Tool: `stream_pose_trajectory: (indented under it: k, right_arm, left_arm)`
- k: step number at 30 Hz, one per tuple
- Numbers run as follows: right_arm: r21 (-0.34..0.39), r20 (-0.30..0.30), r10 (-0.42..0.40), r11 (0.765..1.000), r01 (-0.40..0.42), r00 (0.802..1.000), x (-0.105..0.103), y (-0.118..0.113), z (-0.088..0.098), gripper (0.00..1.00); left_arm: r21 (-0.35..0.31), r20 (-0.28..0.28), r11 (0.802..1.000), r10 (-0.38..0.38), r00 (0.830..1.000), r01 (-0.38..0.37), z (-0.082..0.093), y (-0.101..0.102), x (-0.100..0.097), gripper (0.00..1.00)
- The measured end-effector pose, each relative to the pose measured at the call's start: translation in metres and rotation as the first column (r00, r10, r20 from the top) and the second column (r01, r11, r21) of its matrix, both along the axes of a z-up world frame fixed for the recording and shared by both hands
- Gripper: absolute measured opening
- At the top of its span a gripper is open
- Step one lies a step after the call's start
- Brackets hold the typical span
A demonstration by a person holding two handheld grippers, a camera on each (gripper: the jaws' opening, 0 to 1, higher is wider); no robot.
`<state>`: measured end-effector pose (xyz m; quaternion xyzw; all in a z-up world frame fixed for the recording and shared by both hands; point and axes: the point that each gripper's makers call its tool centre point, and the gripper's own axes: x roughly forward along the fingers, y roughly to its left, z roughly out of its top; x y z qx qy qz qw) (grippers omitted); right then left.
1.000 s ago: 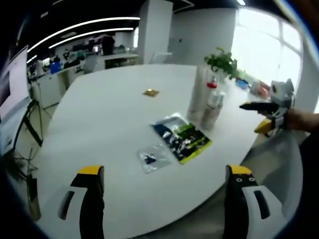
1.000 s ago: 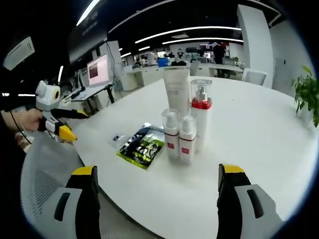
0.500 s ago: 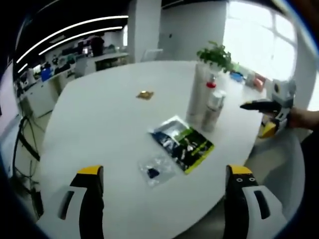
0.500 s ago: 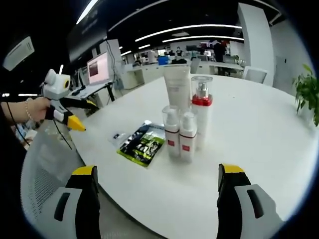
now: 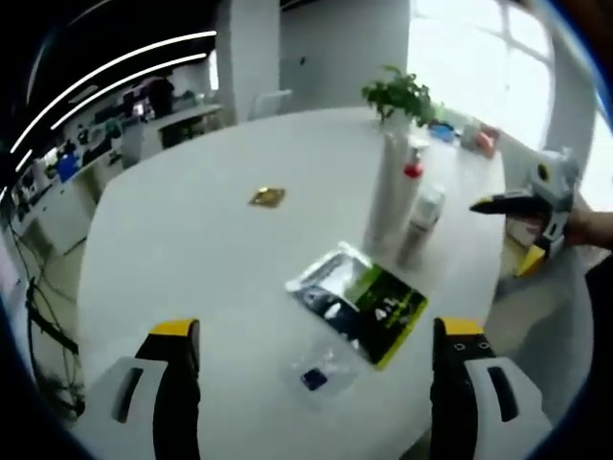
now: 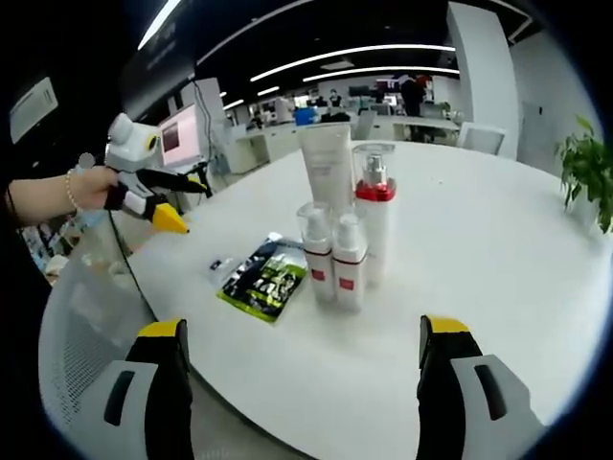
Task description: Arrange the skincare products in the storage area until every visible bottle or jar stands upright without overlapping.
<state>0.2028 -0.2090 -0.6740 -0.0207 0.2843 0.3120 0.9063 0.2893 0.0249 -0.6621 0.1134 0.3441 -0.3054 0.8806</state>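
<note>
Several skincare products stand upright in a tight cluster on the white round table (image 6: 498, 249): a white tube (image 6: 326, 171), a tall clear bottle with a red collar (image 6: 374, 222) and two small pump bottles (image 6: 314, 254) (image 6: 348, 265). From the left gripper view the same tube (image 5: 387, 190) and a small bottle (image 5: 421, 222) stand mid-right. A green and black sachet pack (image 5: 362, 303) (image 6: 261, 278) lies flat beside them. My left gripper (image 5: 316, 328) (image 6: 161, 192) is open over the table's near edge. My right gripper (image 6: 305, 328) (image 5: 529, 218) is open, short of the table.
A small clear packet with a blue piece (image 5: 319, 370) (image 6: 222, 266) lies near the sachet pack. A little gold item (image 5: 267, 197) sits farther across the table. A potted plant (image 5: 398, 94) (image 6: 590, 171) stands at the far edge. A mesh chair back (image 6: 84, 321) is below the table rim.
My left gripper has moved in toward and above the table, so its view now looks down on the sachet pack. The products have not moved; the right gripper stays about where it was.
</note>
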Motion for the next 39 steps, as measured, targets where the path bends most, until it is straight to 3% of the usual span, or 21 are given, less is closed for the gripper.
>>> stream_pose_trajectory:
  k: [13, 21, 39]
  right_arm:
    - [0.002, -0.025, -0.050, 0.999, 0.050, 0.998, 0.003, -0.009, -0.004, 0.98]
    - [-0.008, -0.032, -0.065, 0.998, 0.065, 0.997, 0.003, -0.011, -0.006, 0.99]
    - [-0.012, -0.052, -0.063, 0.998, 0.063, 0.997, 0.002, -0.010, -0.010, 0.99]
  left_arm:
    - [0.087, -0.020, 0.988, -0.125, 0.992, 0.127, -0.004, -0.022, 0.064, 0.98]
    - [0.101, -0.044, 0.983, -0.151, 0.988, 0.154, -0.012, -0.035, 0.101, 0.97]
    - [0.142, -0.079, 0.958, -0.238, 0.968, 0.247, -0.028, -0.067, 0.154, 0.96]
